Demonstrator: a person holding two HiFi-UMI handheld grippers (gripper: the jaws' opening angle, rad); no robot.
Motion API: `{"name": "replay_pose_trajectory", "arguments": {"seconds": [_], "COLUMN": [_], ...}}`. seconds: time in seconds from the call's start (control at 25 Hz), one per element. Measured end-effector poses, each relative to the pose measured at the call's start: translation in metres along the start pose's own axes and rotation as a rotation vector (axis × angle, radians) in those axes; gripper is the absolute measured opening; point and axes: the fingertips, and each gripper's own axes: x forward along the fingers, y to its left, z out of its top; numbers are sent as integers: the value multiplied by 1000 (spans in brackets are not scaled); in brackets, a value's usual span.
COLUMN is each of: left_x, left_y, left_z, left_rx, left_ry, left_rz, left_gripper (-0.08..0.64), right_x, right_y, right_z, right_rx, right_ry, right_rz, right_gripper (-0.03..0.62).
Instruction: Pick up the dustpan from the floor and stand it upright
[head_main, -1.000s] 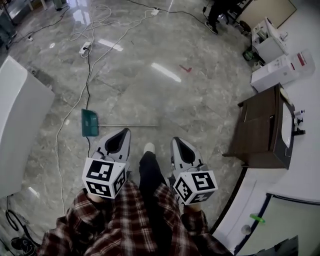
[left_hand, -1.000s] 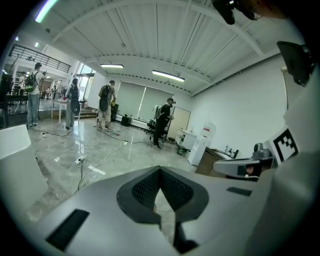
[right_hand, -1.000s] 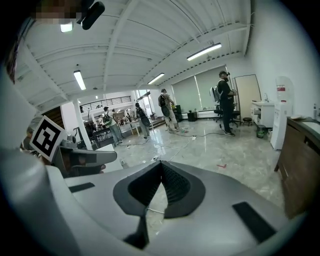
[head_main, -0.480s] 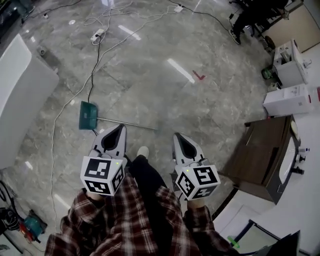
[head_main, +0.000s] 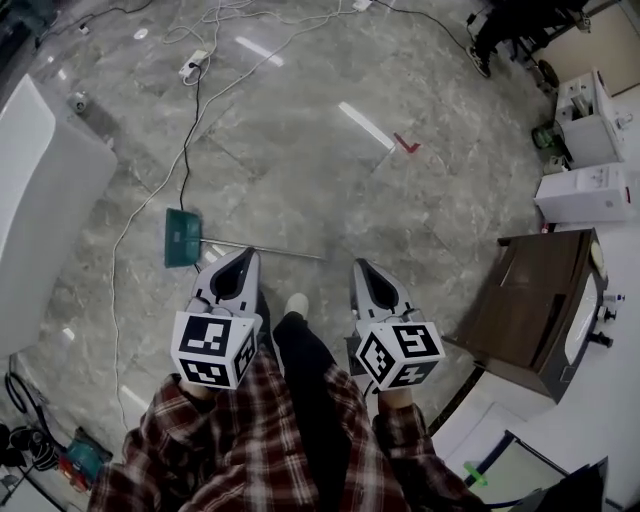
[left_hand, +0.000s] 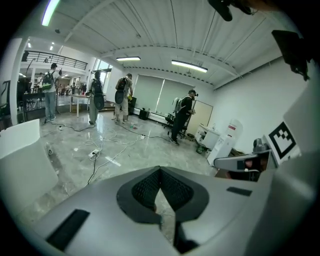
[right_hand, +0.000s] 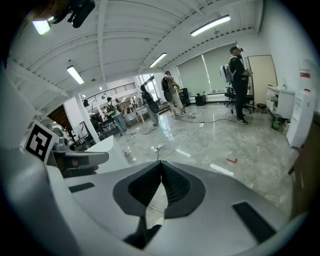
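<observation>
**Approach to the dustpan, both grippers empty**

Step in hand: the approach, with no contact yet. The dustpan (head_main: 182, 238) lies flat on the floor (head_main: 330, 190), just ahead of the left gripper (head_main: 245, 254). Its thin handle (head_main: 268, 249) runs rightward and ends short of the right gripper (head_main: 360, 266). Both pairs of jaws are closed tip to tip, with nothing between them. The next move likely calls for 1 gripper to open, drop to the handle and clamp it. Neither gripper view shows the dustpan, and which face of the pan is up cannot be told.
</observation>
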Motion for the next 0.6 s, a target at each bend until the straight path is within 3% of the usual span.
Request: {"name": "replay_pose_trajectory", "arguments": {"seconds": [0.36, 0.6], "left_x": [53, 85], "left_y": [43, 55], "left_z": [25, 23], "left_rx": [125, 164], "left_ry": [78, 133], "left_rz": [-162, -223], "left_gripper": [0, 0], "right_x": [48, 69], "right_y": [-10, -18], "right_z": [8, -13], "right_rx": [231, 356], "right_ry": [-67, -45], "right_rz": [-214, -253], "right_gripper": [12, 28]}}
